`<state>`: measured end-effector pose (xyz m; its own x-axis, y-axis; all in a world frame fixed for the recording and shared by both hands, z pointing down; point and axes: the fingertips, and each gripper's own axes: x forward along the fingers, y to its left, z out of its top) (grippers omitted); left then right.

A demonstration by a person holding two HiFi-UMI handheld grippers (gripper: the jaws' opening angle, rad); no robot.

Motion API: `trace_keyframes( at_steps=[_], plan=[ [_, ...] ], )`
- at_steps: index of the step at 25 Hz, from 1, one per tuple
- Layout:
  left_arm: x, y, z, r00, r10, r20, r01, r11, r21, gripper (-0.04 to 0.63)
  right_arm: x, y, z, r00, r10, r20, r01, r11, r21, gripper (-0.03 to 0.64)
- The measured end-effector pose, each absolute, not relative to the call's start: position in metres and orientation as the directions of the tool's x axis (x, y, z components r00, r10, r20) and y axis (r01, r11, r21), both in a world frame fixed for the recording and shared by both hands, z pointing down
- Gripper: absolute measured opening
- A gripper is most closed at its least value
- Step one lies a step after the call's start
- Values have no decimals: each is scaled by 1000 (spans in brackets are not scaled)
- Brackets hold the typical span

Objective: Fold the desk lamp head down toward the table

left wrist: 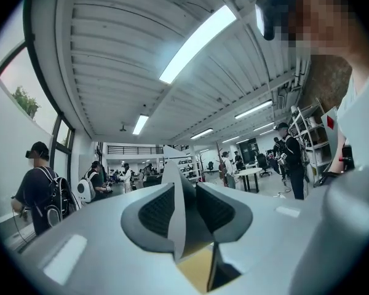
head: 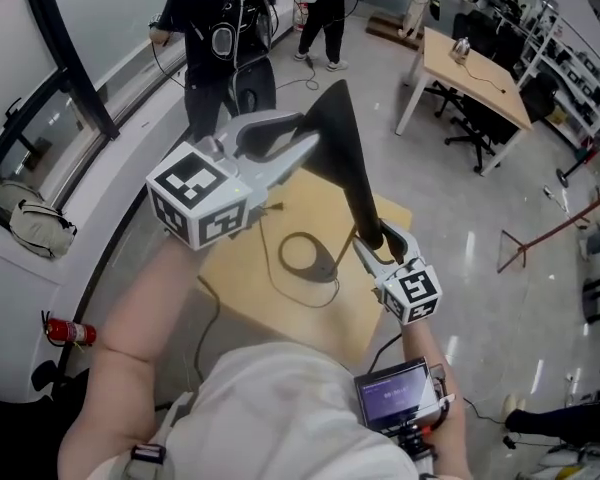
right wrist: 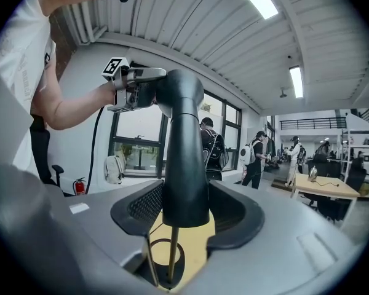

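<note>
A black desk lamp stands on a small wooden table [head: 242,286] by its ring base [head: 306,258]. Its arm [head: 356,180] rises to a joint, and the lamp head [head: 316,118] slopes down to the left from there. My left gripper [head: 306,136], raised and level, is shut on the free end of the head, which shows edge-on as a thin panel [left wrist: 175,208] between the pads. My right gripper [head: 386,244] is shut on the arm's lower part [right wrist: 184,165], just above the thin stem and the ring base [right wrist: 171,269]. The left gripper [right wrist: 162,88] also shows high in the right gripper view.
Two people with backpacks [head: 216,28] stand beyond the table. A larger wooden desk [head: 476,68] with office chairs sits at the back right. A window wall runs along the left, with a bag [head: 40,228] and a fire extinguisher [head: 68,331] below it. A cable [head: 268,230] crosses the tabletop.
</note>
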<state>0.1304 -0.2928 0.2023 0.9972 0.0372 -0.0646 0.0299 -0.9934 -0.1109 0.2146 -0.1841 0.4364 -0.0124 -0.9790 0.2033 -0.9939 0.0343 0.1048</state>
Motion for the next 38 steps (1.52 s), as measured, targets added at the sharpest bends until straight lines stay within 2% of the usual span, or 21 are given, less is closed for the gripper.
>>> trace_keyframes(
  at_steps=[5,11,20,38],
  plan=[
    [132,-290,202,996,47,-73,37,-991,-128,74,215,-188,438,-20,-978,206,-993,42,107,235],
    [128,-293,200,996,49,-78,37,-990,-139,74,211,-190,436,-20,-978,209,-992,45,115,233],
    [113,-307,198,993,51,-109,43,-996,-76,60,204,-204,431,-37,-975,221,-987,70,142,232],
    [108,-330,228,991,11,-133,15,-1000,23,64,207,-191,427,-64,-942,329,-978,124,167,232]
  ],
)
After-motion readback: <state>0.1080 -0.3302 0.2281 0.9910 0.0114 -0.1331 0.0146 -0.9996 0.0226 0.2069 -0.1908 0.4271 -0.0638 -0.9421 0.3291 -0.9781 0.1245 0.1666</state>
